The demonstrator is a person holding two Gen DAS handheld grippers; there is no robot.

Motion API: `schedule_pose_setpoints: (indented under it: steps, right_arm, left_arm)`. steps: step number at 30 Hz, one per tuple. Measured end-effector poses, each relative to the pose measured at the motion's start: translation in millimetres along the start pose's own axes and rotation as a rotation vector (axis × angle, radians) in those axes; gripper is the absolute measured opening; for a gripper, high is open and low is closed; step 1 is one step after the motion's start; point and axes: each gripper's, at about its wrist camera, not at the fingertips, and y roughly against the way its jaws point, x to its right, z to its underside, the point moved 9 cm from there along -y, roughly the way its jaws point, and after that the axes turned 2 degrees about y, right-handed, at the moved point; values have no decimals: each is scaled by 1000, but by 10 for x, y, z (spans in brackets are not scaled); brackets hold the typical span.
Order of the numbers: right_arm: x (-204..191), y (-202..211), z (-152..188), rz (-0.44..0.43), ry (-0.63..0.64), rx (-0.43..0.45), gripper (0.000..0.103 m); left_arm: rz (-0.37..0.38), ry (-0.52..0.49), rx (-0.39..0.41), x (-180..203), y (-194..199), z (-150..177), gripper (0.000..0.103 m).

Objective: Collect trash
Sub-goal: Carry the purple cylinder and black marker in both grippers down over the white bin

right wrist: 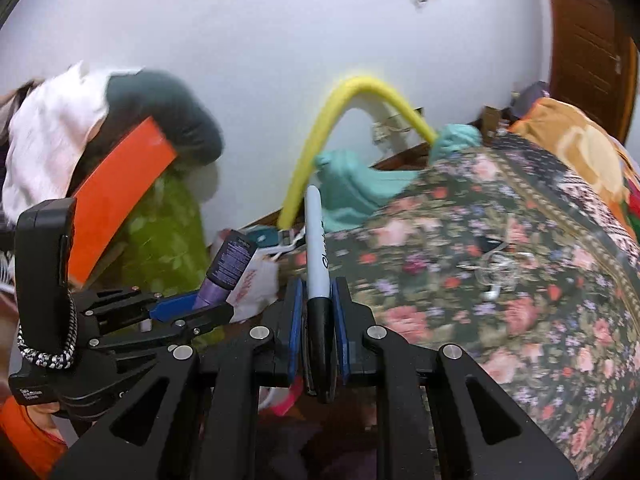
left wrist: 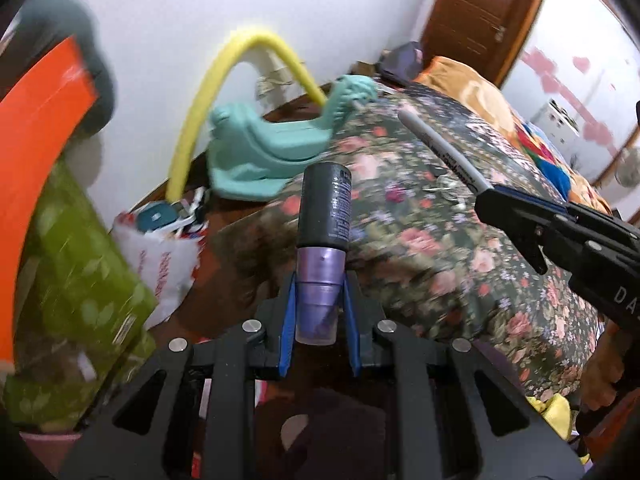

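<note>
Bottle (left wrist: pixel 326 216) | clamped, left hand-held gripper (left wrist: pixel 320 300) (tilted down) | marker (right wrist: pixel 318 264) clamped, right hand-held gripper (right wrist: pixel 319 316)

light: bright, even | blur: motion-smeared background | edges: fisheye-warped, dark corners

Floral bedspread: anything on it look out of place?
Yes. A loose tangle of white earphone cable lies on the floral bedspread, apart from both grippers. Motion blur hides finer detail.

floral bedspread (left wrist: pixel 460 216), purple-capped bottle (left wrist: pixel 322 248)
</note>
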Motion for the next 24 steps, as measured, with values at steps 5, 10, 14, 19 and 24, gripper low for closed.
schedule_pose_setpoints:
  steps: [5,10,14,19,24]
  right_arm:
    - [-540,-260,129,-45,56,-63,14]
    - [-1014,-569,344,-71,115,-140,14]
    - [-1301,-833,527,-85,143,-205,14]
    - [-1560,-1152,742,-97,157,-286,14]
    - [-1646,-1511,949,-112,141,-389,14]
  left_arm:
    - [-41,76,-17,-560,121,324,21]
    - [-65,155,-57,-1041,114,752,21]
    - [-88,204,-104,-1334,32,1054,21]
    - [-104,249,-174,-1647,-138,1374,21]
    - [-103,297,-249,-1856,-420,1620,21]
